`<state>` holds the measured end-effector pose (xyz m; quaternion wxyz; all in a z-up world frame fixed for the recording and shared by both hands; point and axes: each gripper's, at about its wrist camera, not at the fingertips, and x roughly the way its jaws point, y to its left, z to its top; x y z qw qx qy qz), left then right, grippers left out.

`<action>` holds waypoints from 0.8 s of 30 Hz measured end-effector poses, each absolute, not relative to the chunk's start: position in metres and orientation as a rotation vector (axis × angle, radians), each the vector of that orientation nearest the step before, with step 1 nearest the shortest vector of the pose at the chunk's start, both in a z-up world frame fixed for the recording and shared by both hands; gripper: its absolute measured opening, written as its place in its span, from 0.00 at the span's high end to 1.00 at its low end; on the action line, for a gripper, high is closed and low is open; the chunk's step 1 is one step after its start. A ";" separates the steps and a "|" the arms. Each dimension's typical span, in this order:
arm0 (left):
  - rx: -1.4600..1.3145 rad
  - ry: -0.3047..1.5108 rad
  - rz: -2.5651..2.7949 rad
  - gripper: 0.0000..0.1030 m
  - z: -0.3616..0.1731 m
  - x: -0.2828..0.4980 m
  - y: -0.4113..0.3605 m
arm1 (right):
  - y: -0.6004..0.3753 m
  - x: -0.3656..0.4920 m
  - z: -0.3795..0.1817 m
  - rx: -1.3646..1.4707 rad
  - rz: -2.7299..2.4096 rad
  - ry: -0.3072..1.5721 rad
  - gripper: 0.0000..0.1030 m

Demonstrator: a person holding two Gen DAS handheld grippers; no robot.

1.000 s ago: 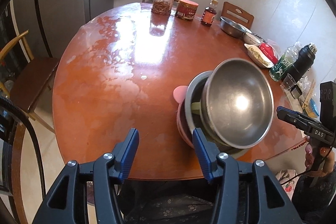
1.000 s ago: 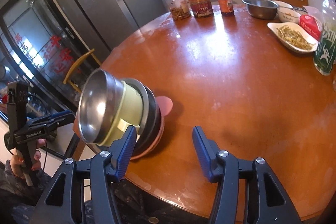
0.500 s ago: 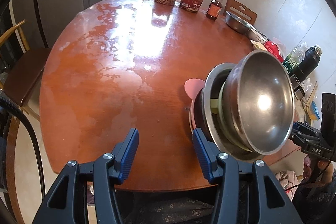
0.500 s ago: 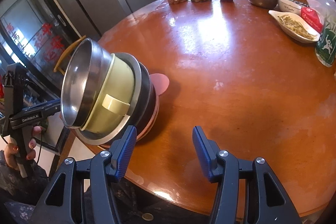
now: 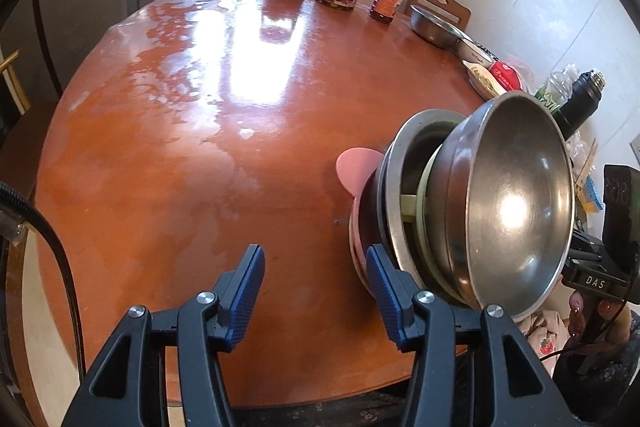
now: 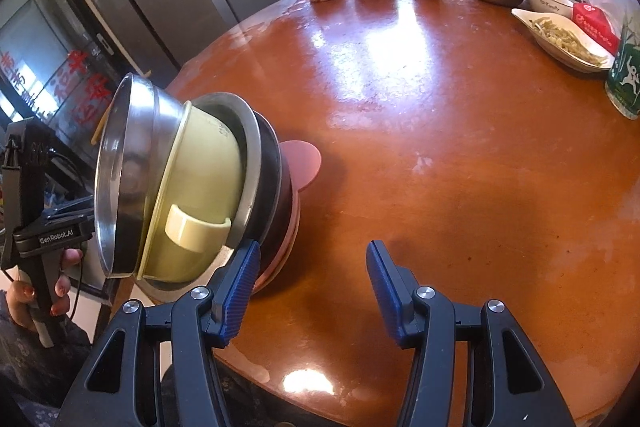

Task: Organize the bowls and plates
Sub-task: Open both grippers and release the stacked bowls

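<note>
Both grippers, left gripper (image 5: 316, 281) and right gripper (image 6: 312, 277), sit half open, holding nothing, angled down flanking the stack of nested bowls (image 5: 472, 211) near the round table's (image 5: 200, 147) edge.

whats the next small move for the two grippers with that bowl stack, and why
Probably bring both grippers in on the stack of bowls. The left gripper and right gripper both have open jaws with only bare table between them, and the stack sits between the two, beside one finger of each, near the table's front edge.
</note>
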<state>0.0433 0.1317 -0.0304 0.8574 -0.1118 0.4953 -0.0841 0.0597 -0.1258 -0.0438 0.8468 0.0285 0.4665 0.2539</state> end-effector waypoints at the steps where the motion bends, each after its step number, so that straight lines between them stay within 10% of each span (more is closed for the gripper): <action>1: -0.231 1.043 -0.182 0.49 -0.031 0.045 0.129 | -0.127 0.059 -0.043 0.060 0.530 0.982 0.45; 24: -0.176 1.080 -0.254 0.49 -0.031 0.112 0.065 | -0.188 0.106 -0.038 0.113 0.405 0.983 0.45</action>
